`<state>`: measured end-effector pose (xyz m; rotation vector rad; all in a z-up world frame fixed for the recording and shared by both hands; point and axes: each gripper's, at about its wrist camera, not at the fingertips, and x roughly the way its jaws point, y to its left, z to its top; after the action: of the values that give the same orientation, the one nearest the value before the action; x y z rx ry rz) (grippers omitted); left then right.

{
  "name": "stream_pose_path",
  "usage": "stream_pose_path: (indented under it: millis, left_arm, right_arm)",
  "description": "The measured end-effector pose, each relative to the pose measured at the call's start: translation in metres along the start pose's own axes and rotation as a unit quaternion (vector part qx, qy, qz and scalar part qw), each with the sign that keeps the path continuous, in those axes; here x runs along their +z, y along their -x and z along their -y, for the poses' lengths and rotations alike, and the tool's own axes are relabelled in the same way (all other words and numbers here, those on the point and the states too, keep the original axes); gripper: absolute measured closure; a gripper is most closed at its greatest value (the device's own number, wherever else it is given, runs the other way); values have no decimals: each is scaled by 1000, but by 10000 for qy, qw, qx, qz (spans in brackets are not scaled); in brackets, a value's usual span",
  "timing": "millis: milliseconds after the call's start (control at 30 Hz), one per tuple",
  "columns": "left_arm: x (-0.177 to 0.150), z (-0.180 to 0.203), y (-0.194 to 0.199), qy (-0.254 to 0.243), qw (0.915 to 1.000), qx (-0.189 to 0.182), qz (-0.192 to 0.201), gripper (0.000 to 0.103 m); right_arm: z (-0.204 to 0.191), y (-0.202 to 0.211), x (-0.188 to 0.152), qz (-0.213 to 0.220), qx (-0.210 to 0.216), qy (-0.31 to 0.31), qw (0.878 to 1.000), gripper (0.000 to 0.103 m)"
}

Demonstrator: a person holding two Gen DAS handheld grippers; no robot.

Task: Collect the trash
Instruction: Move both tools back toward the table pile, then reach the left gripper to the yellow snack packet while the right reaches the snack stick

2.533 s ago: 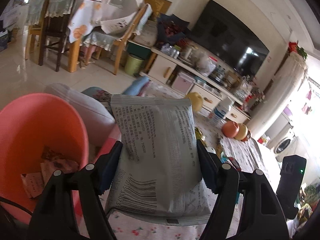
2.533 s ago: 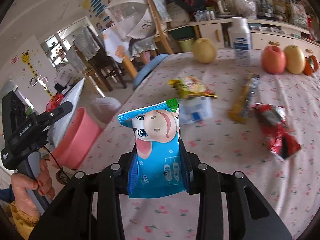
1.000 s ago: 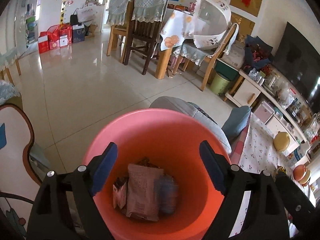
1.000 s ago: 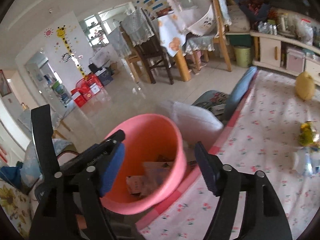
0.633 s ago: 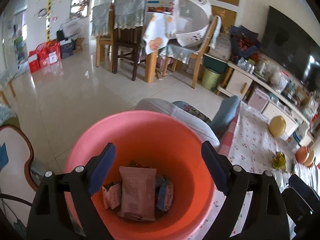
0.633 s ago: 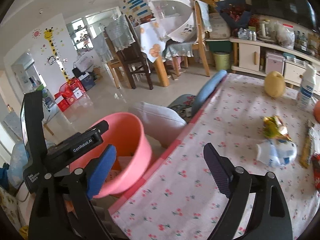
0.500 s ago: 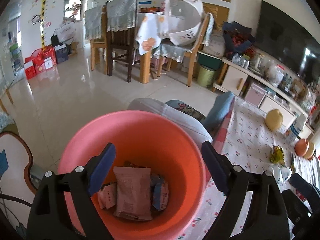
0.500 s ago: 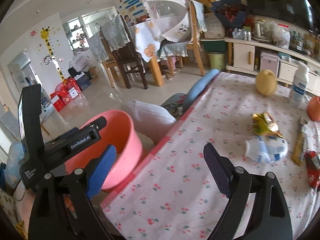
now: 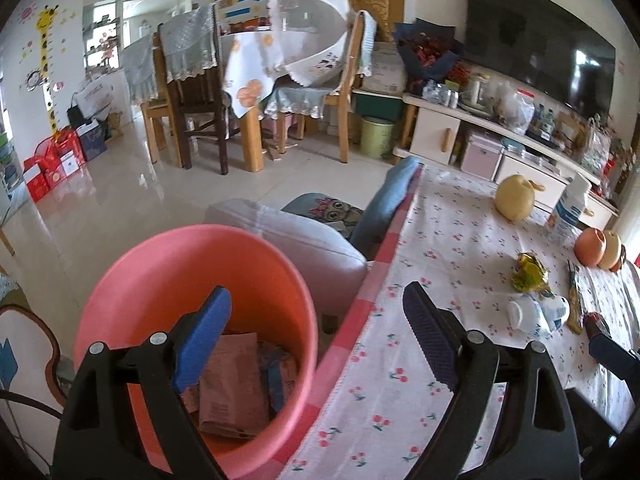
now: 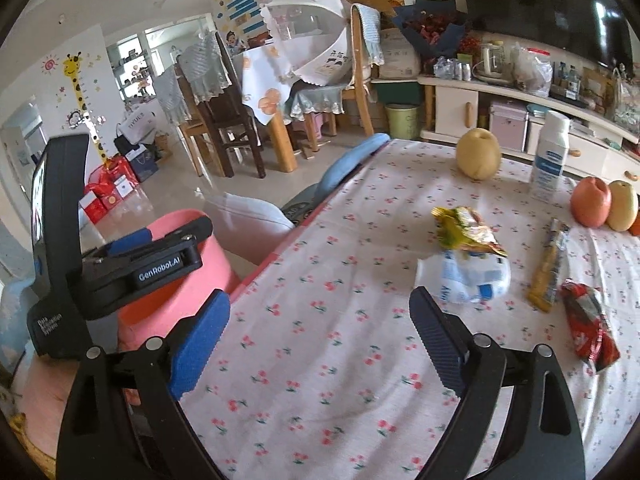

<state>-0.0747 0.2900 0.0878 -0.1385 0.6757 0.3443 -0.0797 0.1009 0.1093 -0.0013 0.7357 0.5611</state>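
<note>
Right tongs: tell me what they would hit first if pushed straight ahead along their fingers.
Most likely the bare flowered tablecloth: the open, empty right tongs point down at it. The nearest trash, the white and blue wrapper, lies slightly right of that line, though depth is hard to judge.

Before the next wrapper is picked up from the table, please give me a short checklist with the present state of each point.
1. Right hand-held gripper open and empty: ok.
2. Left hand-held gripper open and empty: ok.
3. Trash left on the flowered tablecloth: ok; white-blue wrapper, yellow-green wrapper, long yellow wrapper and red wrapper lie there.
4. Nearest target free to grasp: not ok; the yellow-green wrapper overlaps the top of the white-blue one.
5. Pink bucket has room: ok; wrappers cover only its bottom.
6. Fruit and white bottle clear of the wrappers: ok.
</note>
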Motion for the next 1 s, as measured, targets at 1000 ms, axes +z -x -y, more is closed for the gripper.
stream_pose_path:
  millis: [1000]
  left_arm:
    - [-25, 129, -5, -983, 9888, -1099, -233, 14]
  right_arm:
    - [112, 64, -35, 295, -499, -577, 9967, 11]
